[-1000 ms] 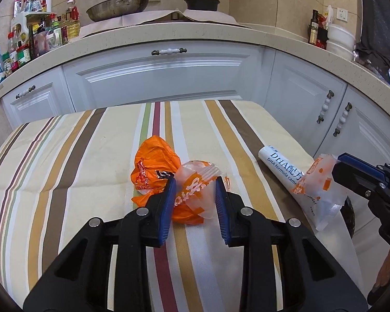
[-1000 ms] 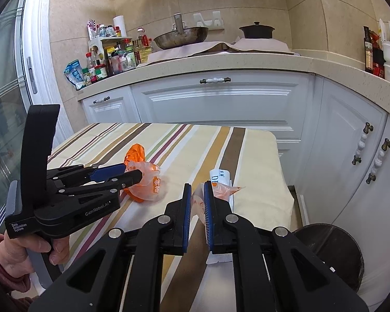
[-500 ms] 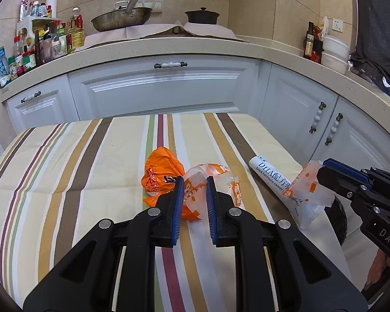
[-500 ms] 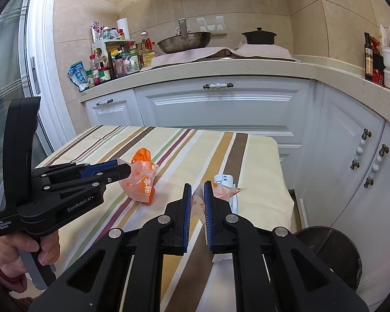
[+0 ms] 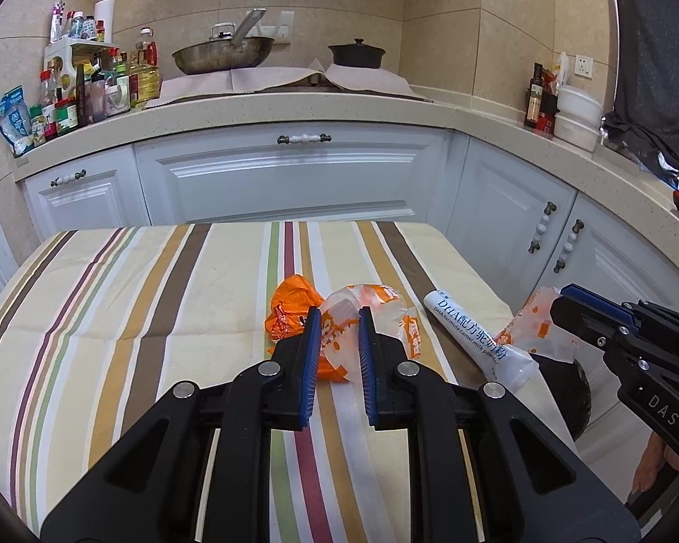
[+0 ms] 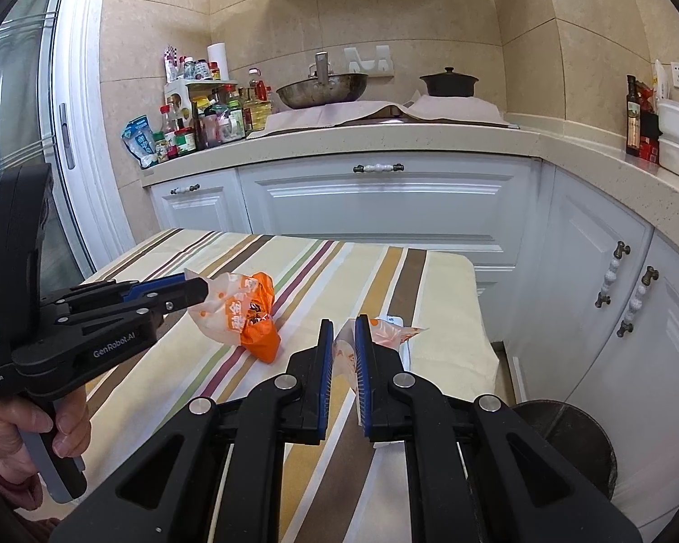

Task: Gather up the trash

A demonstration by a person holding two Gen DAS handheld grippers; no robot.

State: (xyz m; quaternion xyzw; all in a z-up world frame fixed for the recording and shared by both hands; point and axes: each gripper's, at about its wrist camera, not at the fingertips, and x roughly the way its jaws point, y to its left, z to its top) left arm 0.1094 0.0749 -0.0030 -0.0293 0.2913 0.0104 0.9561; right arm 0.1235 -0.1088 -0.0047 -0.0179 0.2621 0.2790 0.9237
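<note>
Two hand-held grippers each carry a scrap of trash above the striped cloth tabletop [image 5: 113, 316]. Pinched between the blue fingers of the left gripper [image 5: 337, 316] is a clear plastic bag printed in orange [image 5: 371, 312], which hangs just off the cloth beside a crumpled orange plastic wrapper [image 5: 289, 303]; from these views it cannot be settled whether the wrapper is caught up with the bag or only resting against it. Clamped narrowly in the right gripper [image 6: 343, 330] is a second clear, orange-spotted plastic wrapper [image 6: 389, 332], which hangs over the near end of a white printed tube of milk powder [image 5: 470, 335] lying flat near the tabletop's right edge, its long axis running from far-left to near-right. Low beyond that edge stands a round dark bin [image 6: 566, 434] (only part of its rim shows), lying to the right of and below both sets of fingers. By this judgement the right gripper is the nearer, needing only a short swing rightward and down before letting go, while the left must cross the tube to reach the bin. Both tools are held roughly level, fingers pointing toward the white cabinets
</note>
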